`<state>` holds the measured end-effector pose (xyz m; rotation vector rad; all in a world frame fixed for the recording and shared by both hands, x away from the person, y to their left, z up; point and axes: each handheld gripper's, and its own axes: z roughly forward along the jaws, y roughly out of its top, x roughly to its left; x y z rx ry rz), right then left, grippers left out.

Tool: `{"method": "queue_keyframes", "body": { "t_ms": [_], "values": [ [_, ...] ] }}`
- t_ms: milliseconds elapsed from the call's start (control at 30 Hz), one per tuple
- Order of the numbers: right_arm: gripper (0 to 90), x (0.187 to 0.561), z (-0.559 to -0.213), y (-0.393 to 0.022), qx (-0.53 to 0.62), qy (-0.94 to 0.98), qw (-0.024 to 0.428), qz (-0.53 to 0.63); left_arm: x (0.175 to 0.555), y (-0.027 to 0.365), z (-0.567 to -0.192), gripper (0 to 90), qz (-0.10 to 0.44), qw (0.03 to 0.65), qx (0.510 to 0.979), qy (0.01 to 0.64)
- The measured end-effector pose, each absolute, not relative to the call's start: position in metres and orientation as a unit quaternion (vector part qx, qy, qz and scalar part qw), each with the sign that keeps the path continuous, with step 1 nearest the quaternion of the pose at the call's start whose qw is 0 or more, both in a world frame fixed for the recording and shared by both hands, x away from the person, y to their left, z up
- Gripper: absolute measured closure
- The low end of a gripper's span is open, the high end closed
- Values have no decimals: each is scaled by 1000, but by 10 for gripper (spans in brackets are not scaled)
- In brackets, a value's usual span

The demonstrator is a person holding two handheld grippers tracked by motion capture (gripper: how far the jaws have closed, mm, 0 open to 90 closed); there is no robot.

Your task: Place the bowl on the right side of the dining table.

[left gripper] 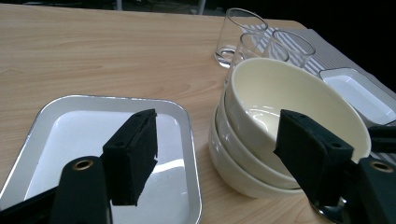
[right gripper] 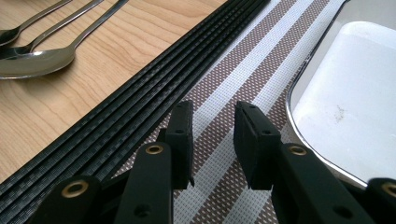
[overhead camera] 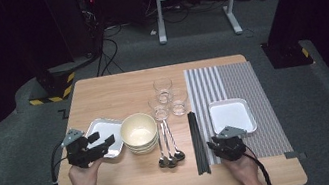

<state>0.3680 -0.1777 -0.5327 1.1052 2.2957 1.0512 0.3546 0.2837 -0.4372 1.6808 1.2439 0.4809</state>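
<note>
Around: glasses (overhead camera: pixel 167 97) at 1 o'clock of bowls (overhead camera: pixel 139 132); spoons (overhead camera: pixel 167 145) at 3.
Tray (overhead camera: pixel 104 137): silver, bare, beside bowls.
Left gripper (overhead camera: pixel 103 144): wide open, empty.
Right gripper (overhead camera: pixel 221 144): slightly open, empty, over mat (overhead camera: pixel 232 86).

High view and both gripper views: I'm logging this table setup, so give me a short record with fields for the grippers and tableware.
left gripper: open, above the left tray, beside the stacked bowls
right gripper: jaws slightly apart, nothing between them, over the striped mat
glasses: three, upright, behind the bowls
spoons: three, side by side
black chopsticks: along the mat's left edge
right tray: on the mat
</note>
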Motion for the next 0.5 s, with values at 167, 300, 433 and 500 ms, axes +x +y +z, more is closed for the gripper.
{"method": "queue_keyframes", "body": {
  "t_ms": [167,300,433,500],
  "values": [
    [680,368,-533,-178,393,818,192,374,363,277,-434,328,194,469,697,506],
    [680,368,-533,-178,393,818,192,374,371,272,-434,340,193,463,704,502],
    [680,368,-533,-178,392,818,193,374,377,267,-435,346,192,456,711,500],
    [679,368,-533,-178,392,818,193,374,379,265,-434,351,194,452,714,498]
  ]
}}
